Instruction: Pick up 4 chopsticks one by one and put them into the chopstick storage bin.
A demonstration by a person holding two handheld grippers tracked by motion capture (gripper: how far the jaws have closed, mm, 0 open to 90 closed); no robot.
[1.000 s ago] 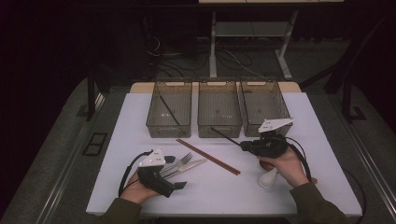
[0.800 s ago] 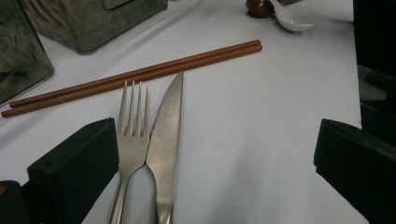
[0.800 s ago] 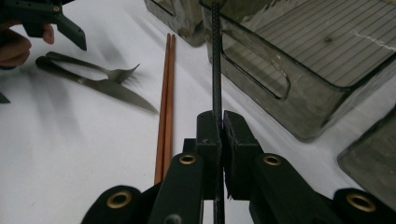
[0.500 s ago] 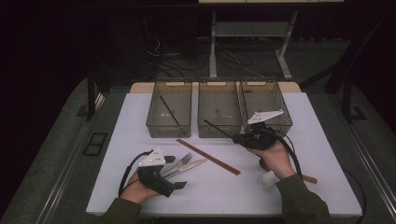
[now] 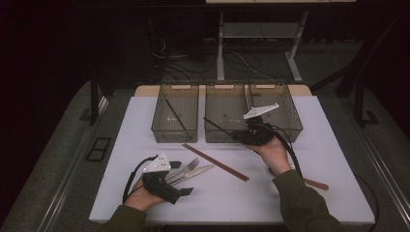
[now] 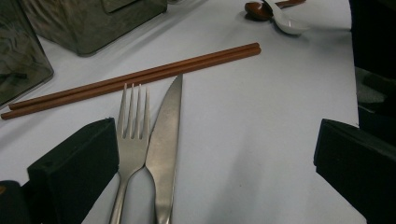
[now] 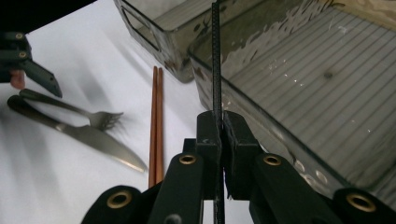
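Observation:
My right gripper is shut on a thin black chopstick, which points left and away over the front wall of the middle bin. In the right gripper view the black chopstick rises straight from the closed pads of that gripper above the bin's rim. My left gripper rests on the table at the front left and is open. A fork and a knife lie between its wide jaws, closer to the left one. A pair of brown chopsticks lies mid-table.
Three clear bins stand in a row at the back; the left bin holds another black chopstick, and the right bin is beside my right hand. A white spoon and a brown spoon lie at the front right.
My right gripper has carried the black chopstick away from me and a little left and up, from the table to the middle bin's front edge. The left gripper has stayed put.

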